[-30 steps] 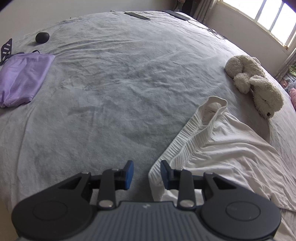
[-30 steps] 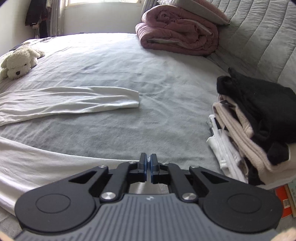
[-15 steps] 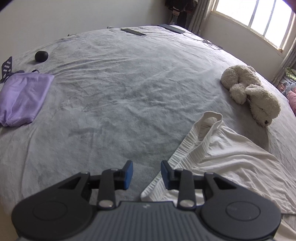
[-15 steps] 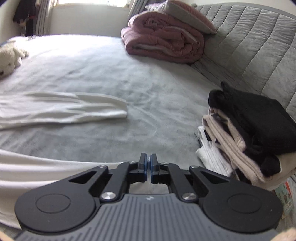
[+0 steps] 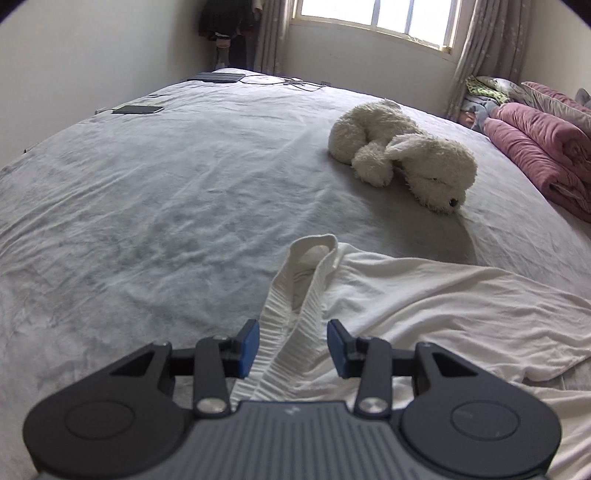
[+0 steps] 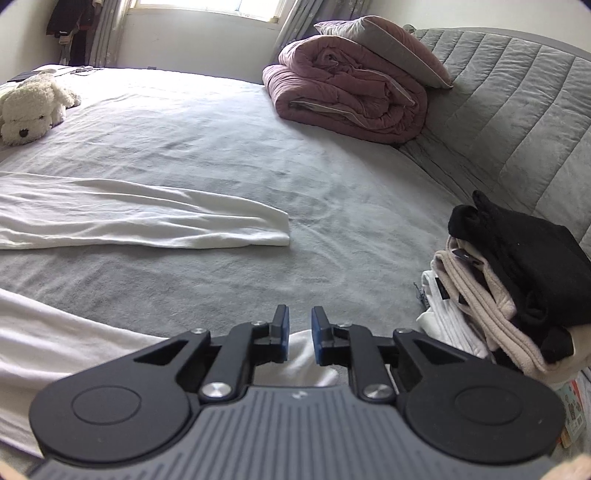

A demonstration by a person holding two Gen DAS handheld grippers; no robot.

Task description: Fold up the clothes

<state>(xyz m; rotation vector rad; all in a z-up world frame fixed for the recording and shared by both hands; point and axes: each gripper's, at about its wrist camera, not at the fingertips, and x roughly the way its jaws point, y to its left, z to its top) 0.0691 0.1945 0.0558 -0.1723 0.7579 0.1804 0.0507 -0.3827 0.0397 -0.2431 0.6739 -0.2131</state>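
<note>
Right tool (image 6: 298, 338) has just sprung apart off the white pants' (image 5: 424, 306) leg end and the left tool (image 5: 291, 345), spreading wider, now straddles the waistband (image 5: 295, 314) unpinched — pants spread on the bed (image 5: 166, 192), fold next.

We look along the left hand-held gripper (image 5: 291, 345) onto a grey bed (image 5: 155, 192); its jaws have just been opening, and the ribbed waistband (image 5: 291, 325) of the white garment (image 5: 424, 295) runs between the blue pads (image 5: 248, 347) without either pressing on it. The garment spreads rumpled to the right; beyond it a cream plush dog (image 5: 402, 155) lies on its side; a folded pink quilt (image 5: 543, 147) sits at the right edge; a dark flat device (image 5: 138, 109) rests far left; the window (image 5: 373, 18) glares behind.
</note>
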